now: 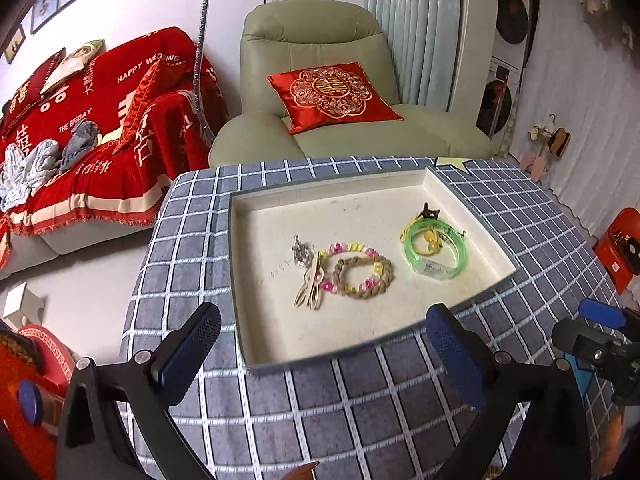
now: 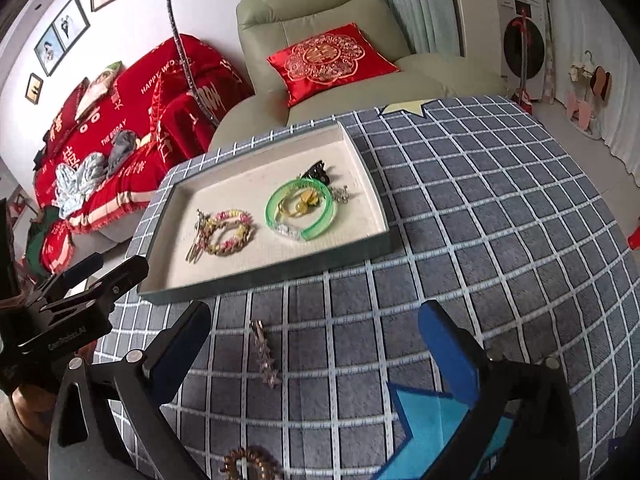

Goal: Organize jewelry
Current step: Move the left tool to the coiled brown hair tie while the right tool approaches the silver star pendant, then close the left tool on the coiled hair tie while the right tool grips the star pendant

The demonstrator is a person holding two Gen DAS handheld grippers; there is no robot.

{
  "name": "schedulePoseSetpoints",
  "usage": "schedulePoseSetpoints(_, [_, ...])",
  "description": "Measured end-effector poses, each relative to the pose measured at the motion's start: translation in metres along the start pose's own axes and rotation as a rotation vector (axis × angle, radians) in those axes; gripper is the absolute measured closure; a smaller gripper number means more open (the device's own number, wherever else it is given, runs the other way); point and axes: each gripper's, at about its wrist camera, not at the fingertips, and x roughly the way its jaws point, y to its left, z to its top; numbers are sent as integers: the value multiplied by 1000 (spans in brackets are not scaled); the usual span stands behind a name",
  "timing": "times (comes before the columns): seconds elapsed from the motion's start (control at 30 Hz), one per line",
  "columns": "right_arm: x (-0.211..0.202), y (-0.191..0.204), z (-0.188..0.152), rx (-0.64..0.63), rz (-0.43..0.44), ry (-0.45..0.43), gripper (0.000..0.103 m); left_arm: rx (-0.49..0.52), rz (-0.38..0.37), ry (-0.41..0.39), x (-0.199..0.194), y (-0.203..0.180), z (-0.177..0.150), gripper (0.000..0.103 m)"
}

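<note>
Both the left gripper (image 1: 320,356) and right gripper (image 2: 316,354) hover with fingers apart and empty. The tray (image 2: 362,162) on the checked surface (image 2: 480,208) holds a green bangle (image 2: 300,209) right, a braided bracelet (image 2: 230,232) left. A beaded strand (image 2: 265,354) lies near, outside the tray, nothing blocking it.

A pale green armchair (image 1: 320,80) with a red cushion (image 1: 332,96) stands beside a red-draped sofa (image 1: 100,128) against white walls.

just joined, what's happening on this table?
A person with two handheld grippers is sorting jewelry into a tray. A green bangle and a braided bracelet already lie inside. Both the left gripper and right gripper are open and empty. A chain and a beaded bracelet remain on the tablecloth.
</note>
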Motion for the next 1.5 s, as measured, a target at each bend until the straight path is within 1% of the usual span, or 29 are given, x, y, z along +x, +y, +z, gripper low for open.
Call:
schedulePoseSetpoints(0.27, [-14, -2, -16, -2, -3, 8, 0, 2, 16, 14, -15, 2, -22, 0])
schedulePoseSetpoints(0.37, [-18, -5, -21, 4, 1, 12, 0, 7, -5, 38, -17, 2, -30, 0])
schedulePoseSetpoints(0.53, [-25, -7, -30, 7, 9, 18, 0, 11, -20, 56, -25, -1, -46, 0])
schedulePoseSetpoints(0.83, [-25, -15, -57, 12, 13, 64, 0, -44, -76, 129, -27, -4, -83, 0])
schedulePoseSetpoints(1.07, [-22, -24, -65, 22, 3, 90, 0, -42, -161, 181, -37, -24, -106, 0])
schedulePoseSetpoints(1.17, [-20, -25, -66, 20, -3, 100, 0, -36, -181, 194, -42, -37, -113, 0])
schedulePoseSetpoints(1.37, [-12, -20, -65, -3, -3, 122, 0, -8, -180, 223, -38, -56, -126, 0])
schedulePoseSetpoints(1.5, [-4, -15, -63, -27, -8, 134, 0, -4, -172, 234, -36, -63, -130, 0])
